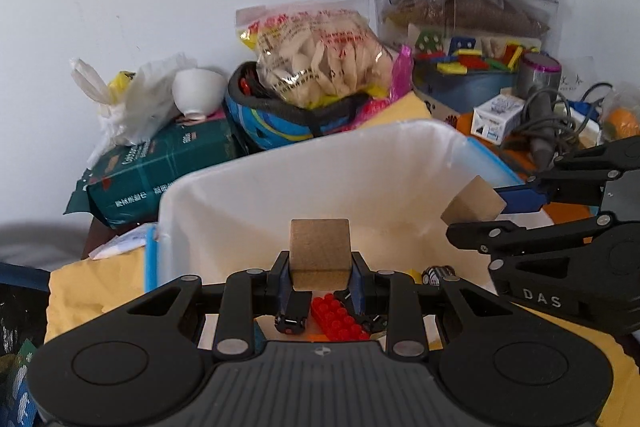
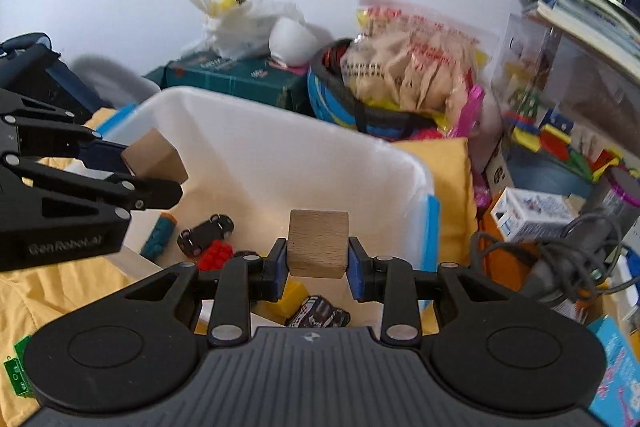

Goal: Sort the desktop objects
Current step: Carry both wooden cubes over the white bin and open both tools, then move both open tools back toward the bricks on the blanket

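Left wrist view shows the left gripper [image 1: 320, 281] clamped on a wooden cube [image 1: 319, 253], held above the white bin [image 1: 280, 163]. A red brick [image 1: 340, 317] lies on the bin floor beneath it. At the right edge, the right gripper [image 1: 470, 215] is clamped on a second wooden cube [image 1: 474, 205] over the bin's right rim. From the right wrist view, that second cube sits squarely between the blue pads [image 2: 355, 269], and the bin below holds a black toy car [image 2: 206, 233], a teal brick [image 2: 158, 239] and a yellow brick [image 2: 290, 301]. The bin rests on a yellow cloth [image 2: 444, 187] among desk clutter.
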A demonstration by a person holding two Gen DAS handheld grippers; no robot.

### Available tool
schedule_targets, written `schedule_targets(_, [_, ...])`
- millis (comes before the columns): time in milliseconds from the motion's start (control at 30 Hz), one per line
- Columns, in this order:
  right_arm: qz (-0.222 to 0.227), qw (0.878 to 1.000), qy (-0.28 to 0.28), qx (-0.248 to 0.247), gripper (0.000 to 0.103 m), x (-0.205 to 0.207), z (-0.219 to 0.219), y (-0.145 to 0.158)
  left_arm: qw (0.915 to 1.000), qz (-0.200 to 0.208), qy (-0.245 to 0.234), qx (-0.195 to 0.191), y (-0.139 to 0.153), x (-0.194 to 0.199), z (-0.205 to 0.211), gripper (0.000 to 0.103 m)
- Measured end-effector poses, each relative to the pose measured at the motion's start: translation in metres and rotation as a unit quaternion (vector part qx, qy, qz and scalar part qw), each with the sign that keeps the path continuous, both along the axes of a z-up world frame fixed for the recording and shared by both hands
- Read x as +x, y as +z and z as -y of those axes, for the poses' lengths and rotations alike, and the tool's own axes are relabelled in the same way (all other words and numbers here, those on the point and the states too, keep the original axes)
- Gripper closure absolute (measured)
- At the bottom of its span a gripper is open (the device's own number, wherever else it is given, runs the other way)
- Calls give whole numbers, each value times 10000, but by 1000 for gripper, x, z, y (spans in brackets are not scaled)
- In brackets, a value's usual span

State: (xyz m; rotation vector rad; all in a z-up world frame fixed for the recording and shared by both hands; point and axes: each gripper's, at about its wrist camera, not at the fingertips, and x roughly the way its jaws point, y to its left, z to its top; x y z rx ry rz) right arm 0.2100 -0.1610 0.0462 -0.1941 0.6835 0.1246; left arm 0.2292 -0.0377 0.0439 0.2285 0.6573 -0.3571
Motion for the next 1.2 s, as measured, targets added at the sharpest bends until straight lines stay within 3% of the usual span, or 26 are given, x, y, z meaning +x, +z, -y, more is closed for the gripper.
schedule_targets(200, [-107, 9999, -52, 36, 69, 10, -5, -3, 9998, -63, 42, 169, -1, 7, 2, 68])
schedule_targets(300, [-123, 9999, -96, -27, 55, 13, -8, -1, 9989, 227, 129, 381, 5, -2, 2, 45])
schedule_targets(333, [-88, 9999, -85, -54, 54, 12, -9, 1, 9989, 307, 120, 338, 8, -7, -1, 39])
schedule_targets(533, [226, 9997, 8, 2, 54, -8, -9, 19, 9971, 727, 51, 222, 35, -51, -23, 35])
schedule_targets(667, [511, 9986, 130, 85, 52, -44, -1, 28, 9978, 635, 148, 89, 37, -93, -48, 30])
schedule_targets(767, [400, 9984, 341, 229, 52, -72, 4, 21, 9987, 280, 433, -36, 19, -134, -67, 29])
schedule_targets(900, [117, 9981, 569, 189, 52, -117, 1, -10, 9963, -276, 808, -18, -27, -175, -81, 29])
schedule_targets(1033, [-260, 9973, 633, 269, 52, -156, -7, -44, 9922, -642, 834, 670, -69, -185, -74, 32])
schedule_targets(1133, [-586, 9960, 603, 290, 52, -170, -10, -62, 9918, -515, 617, 994, -80, -186, -66, 33])
schedule_targets(1200, [-716, 9951, 602, 311, 52, -176, -11, -67, 9919, -508, 464, 1072, -86, -182, -61, 40])
